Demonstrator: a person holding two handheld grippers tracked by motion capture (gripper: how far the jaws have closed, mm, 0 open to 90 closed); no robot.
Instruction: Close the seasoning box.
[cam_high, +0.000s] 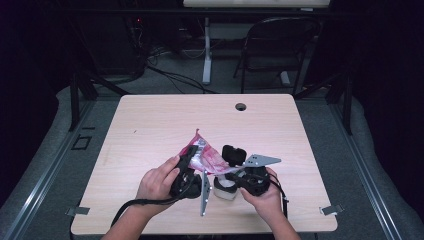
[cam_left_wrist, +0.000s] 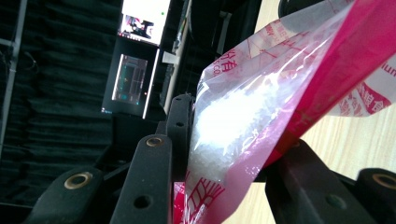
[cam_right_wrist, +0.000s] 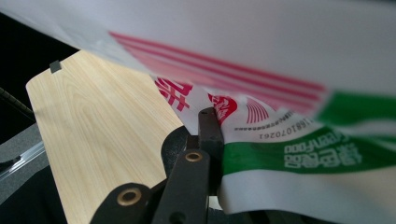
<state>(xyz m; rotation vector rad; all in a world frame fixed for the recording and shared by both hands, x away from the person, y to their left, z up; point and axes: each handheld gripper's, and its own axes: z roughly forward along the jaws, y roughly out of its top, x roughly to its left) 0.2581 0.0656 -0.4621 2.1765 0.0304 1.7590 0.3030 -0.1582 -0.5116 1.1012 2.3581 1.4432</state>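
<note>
1. The bag (cam_high: 202, 156) — a pink-and-clear plastic pouch of white crystals — hangs just above the near middle of the table (cam_high: 150, 125), stretched between the 2 grippers.
2. The left gripper (cam_high: 189, 159) clamps the bag's far-left part; in the left gripper view its jaws press on the film from both sides, with the white grains (cam_left_wrist: 229, 126) bunched just beyond them.
3. The right gripper (cam_high: 235, 172) is closed on the bag's near-right edge; in the right gripper view the printed film with its green band (cam_right_wrist: 299, 156) is pinched at the jaw tips.
4. The deciding relation: the bag's long axis runs from far-left to near-right, from the left jaws to the right ones, so each hand has 1 end and neither is nearer the middle. Any coming move, I judge, turns on pulling or tilting along that line.
5. A small white container (cam_high: 225, 189) sits on the table just below the bag, between the hands.
6. The surface is pale wood laminate with a cable hole (cam_high: 241, 106) near the far edge — the room beyond is dark, with a folding chair (cam_high: 280, 45) and a desk leg on grey carpet.
</note>
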